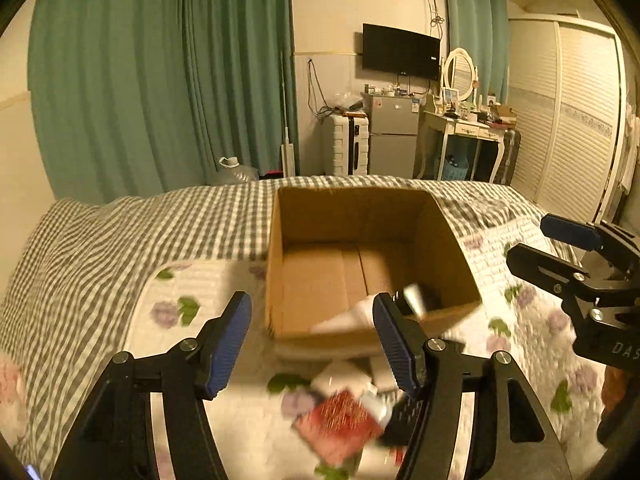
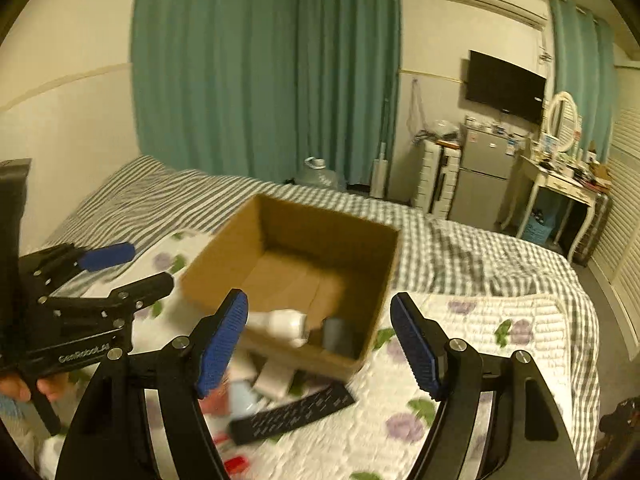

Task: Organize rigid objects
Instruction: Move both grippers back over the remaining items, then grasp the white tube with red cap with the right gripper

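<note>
An open cardboard box (image 1: 436, 236) (image 2: 224, 256) stands on the bed. Inside it lie a white bottle (image 2: 282, 322) and a grey cylinder (image 2: 336, 334). In front of the box lies a blurred pile: a red packet (image 1: 340, 424), white boxes (image 2: 274, 378) and a black remote (image 2: 292, 414). My left gripper (image 1: 312, 340) is open and empty above the pile, just before the box; it also shows in the right wrist view (image 2: 124, 266). My right gripper (image 2: 320, 340) is open and empty near the box's front; it shows at right in the left wrist view (image 1: 540, 240).
The bed has a floral quilt (image 2: 460, 392) over a grey checked sheet (image 1: 120, 240). Beyond it stand green curtains, a white suitcase (image 1: 346, 144), a small fridge (image 1: 392, 136), a dressing table (image 1: 468, 128) and a louvred wardrobe (image 1: 576, 120).
</note>
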A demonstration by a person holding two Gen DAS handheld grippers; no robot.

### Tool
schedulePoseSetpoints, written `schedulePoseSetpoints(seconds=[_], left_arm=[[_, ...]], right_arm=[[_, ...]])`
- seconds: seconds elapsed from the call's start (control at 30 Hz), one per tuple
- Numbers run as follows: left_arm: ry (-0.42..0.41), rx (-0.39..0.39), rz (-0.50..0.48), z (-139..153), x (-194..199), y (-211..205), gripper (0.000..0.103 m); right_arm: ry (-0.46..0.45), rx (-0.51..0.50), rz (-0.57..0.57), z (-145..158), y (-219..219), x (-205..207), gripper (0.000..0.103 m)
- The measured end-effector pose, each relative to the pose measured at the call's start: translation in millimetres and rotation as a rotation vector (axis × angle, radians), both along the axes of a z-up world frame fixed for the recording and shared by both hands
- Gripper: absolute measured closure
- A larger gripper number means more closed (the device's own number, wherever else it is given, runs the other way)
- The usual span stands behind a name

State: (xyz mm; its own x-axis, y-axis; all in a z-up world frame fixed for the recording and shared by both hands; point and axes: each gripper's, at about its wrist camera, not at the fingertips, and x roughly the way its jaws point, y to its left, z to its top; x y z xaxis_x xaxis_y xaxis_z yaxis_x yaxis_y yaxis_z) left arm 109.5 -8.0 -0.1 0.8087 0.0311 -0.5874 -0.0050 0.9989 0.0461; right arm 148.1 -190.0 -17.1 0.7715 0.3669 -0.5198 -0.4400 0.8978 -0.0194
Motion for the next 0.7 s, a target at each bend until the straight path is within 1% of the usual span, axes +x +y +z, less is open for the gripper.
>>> schedulePoseSetpoints(seconds=[0.1, 0.17, 0.2, 0.27, 0.3, 0.43, 0.5, 0.53, 0.57, 0.63, 0.7], left_arm=[[0.018, -0.017, 0.027, -13, -24, 10, 0.037], [0.034, -0.028, 0.042, -22, -34, 12, 0.037], [0.042, -0.032, 0.052, -27, -39, 13, 0.037], [0.063, -0.047, 0.069, -40, -46, 16, 0.037], [0.071, -0.052, 0.066, -46, -49, 17, 0.037], [0.124, -0.046, 0.084, -70, -55, 20, 0.037], [0.169, -0.075, 0.091, -85, -60, 27, 0.037], [0.184, -0.080, 0.095, -89, -60, 28, 0.037], [0.206, -0.081, 0.101, -95, -61, 30, 0.037], [0.219, -0.076, 0.106, -100, -61, 31, 0.037], [0.218, -0.088, 0.104, -101, -62, 33, 0.037]], right_arm=[[0.012, -0.022, 0.046, -15, 10, -22, 0.029], [0.044, -0.041, 0.090, -36, 19, -32, 0.029], [0.084, -0.053, 0.120, -50, 26, -36, 0.029], [0.121, -0.061, 0.144, -74, 33, -43, 0.029], [0.156, -0.081, 0.154, -90, 39, -44, 0.029], [0.248, -0.135, 0.192, -130, 55, -44, 0.030], [0.276, -0.176, 0.205, -145, 63, -45, 0.032], [0.287, -0.206, 0.208, -153, 66, -45, 0.036], [0.302, -0.225, 0.216, -160, 69, -45, 0.043], [0.334, -0.254, 0.239, -173, 74, -46, 0.051], [0.326, -0.294, 0.243, -180, 81, -50, 0.051]])
